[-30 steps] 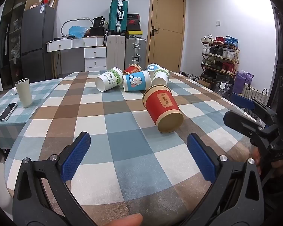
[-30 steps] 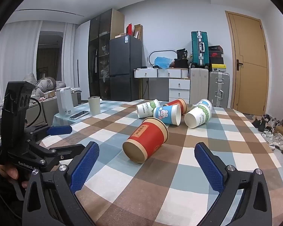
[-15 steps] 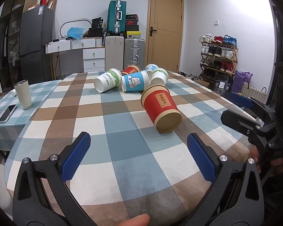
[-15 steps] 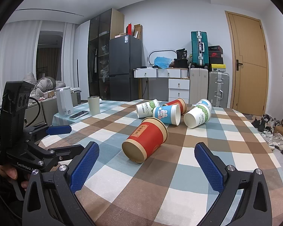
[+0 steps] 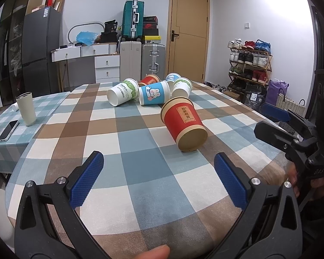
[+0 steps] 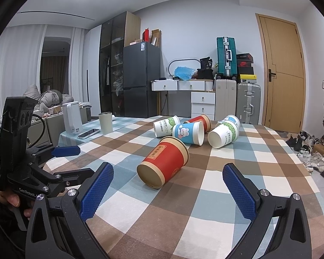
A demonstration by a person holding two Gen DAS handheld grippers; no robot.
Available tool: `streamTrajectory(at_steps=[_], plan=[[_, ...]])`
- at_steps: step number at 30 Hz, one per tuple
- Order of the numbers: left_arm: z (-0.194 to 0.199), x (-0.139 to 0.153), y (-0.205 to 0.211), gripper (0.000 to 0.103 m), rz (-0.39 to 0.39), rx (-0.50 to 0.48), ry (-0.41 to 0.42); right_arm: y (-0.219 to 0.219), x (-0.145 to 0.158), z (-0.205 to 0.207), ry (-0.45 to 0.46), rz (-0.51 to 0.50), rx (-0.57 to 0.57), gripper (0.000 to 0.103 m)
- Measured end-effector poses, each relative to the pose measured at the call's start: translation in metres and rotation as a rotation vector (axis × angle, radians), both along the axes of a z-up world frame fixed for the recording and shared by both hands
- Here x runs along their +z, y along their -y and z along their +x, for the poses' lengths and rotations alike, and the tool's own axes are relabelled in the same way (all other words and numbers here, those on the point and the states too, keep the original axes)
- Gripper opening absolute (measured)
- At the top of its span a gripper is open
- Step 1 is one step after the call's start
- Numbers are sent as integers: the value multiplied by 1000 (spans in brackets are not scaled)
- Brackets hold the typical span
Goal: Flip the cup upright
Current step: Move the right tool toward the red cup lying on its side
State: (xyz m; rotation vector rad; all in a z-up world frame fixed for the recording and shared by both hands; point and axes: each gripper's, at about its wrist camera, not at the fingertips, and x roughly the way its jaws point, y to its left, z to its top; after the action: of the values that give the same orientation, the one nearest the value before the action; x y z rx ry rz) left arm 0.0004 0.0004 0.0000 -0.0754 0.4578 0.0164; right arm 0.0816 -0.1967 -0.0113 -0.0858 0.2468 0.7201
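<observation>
The red paper cup [image 6: 164, 163] lies on its side on the checked tabletop [image 6: 216, 205], base toward both wide-open, empty tools, so the right tool [image 6: 168, 194] should pinch its wall gently, then tip it.

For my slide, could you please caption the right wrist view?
Open right gripper faces a tipped red cup on the checked tablecloth, five more fallen cups behind.

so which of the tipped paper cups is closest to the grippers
The large red paper cup with tan bands, lying alone on its side, base toward the cameras. The other paper cups cluster farther back, around the blue rabbit-print cup.
</observation>
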Motion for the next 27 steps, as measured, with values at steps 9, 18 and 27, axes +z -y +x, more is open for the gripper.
streamTrajectory(at_steps=[9,18,27], plan=[[2,-1,6,102,-3,4,-5,1,0,1,-1,0,0,103],[3,0,4,102,5,-10,-8,2,1,0,-2,0,-3,103],[3,-1,4,102,1,-8,-5,5,0,4,-8,-3,-12,103]])
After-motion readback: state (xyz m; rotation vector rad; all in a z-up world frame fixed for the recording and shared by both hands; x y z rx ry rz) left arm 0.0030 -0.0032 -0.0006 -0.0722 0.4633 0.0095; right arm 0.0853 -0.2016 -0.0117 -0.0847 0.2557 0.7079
